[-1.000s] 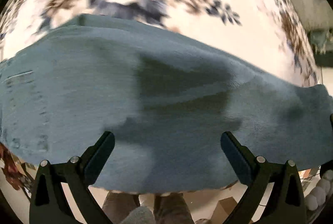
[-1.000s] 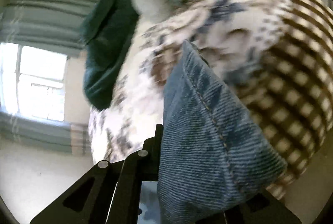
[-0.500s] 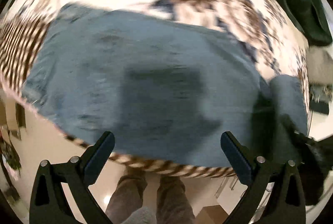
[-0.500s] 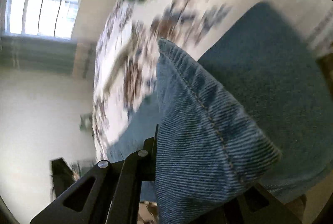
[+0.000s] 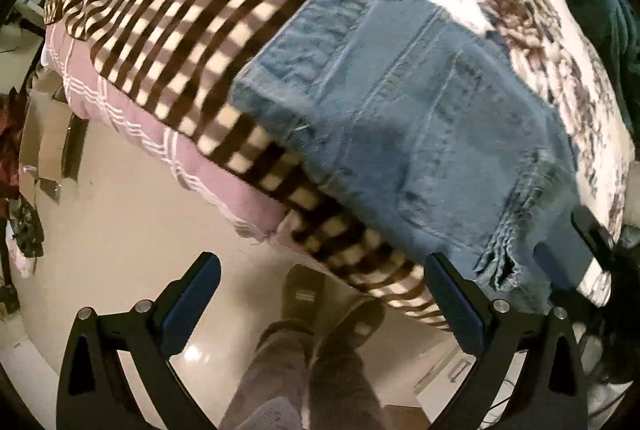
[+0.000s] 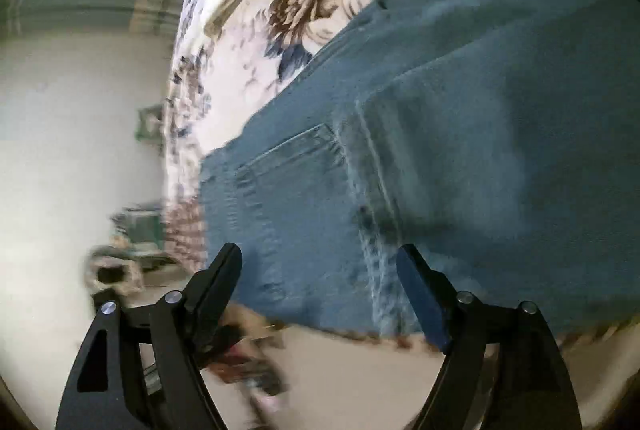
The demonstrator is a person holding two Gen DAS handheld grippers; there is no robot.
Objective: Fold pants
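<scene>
1. Checked brown-and-cream blanket (image 5: 168, 30) covers the bed's left part, a pink quilt edge (image 5: 132, 126) under it.
2. Folded blue jeans (image 5: 400, 134) lie across the blanket and the floral bedsheet (image 5: 532, 10), reaching the bed's near edge; a frayed hem (image 5: 508, 230) sits at right.
3. Left gripper (image 5: 320, 294) hangs over the floor and the person's legs (image 5: 312, 358), jaws spread wide, empty.
4. Right gripper (image 6: 320, 286) has just been opening; its jaws are released, denim lying beyond them, not pinched.
5. Dark green cloth (image 5: 600, 2) lies far right.
</scene>
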